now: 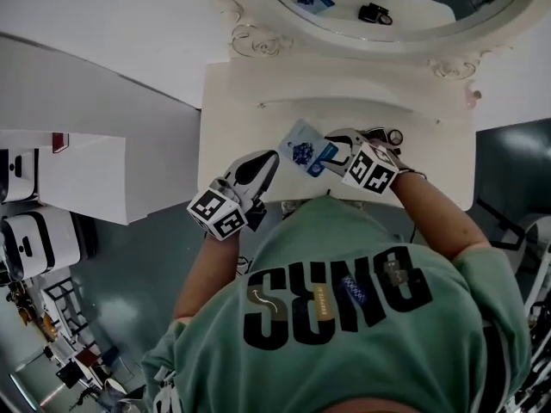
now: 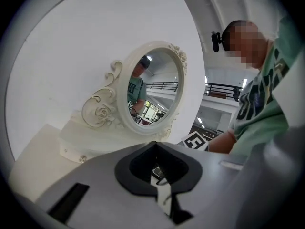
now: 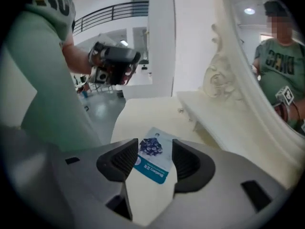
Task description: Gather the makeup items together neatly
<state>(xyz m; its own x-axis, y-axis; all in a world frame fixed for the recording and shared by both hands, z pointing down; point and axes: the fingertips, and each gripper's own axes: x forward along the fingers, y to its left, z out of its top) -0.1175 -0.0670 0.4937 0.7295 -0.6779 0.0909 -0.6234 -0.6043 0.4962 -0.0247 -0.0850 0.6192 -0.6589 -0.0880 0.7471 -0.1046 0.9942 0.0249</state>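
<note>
Right gripper [image 3: 155, 148] tilts down with its jaws apart over the sachet [image 3: 153, 160], which lies flat mid-dresser [image 1: 250, 119], framed by the pads but untouched. Left gripper [image 1: 256, 172], jaws together and empty, sits just to the left. A flat packet probably needs one pad slid under an edge, or a push right toward the dark item [image 1: 392, 136]. The sachet's teal band seems to read "Blueberry".
</note>
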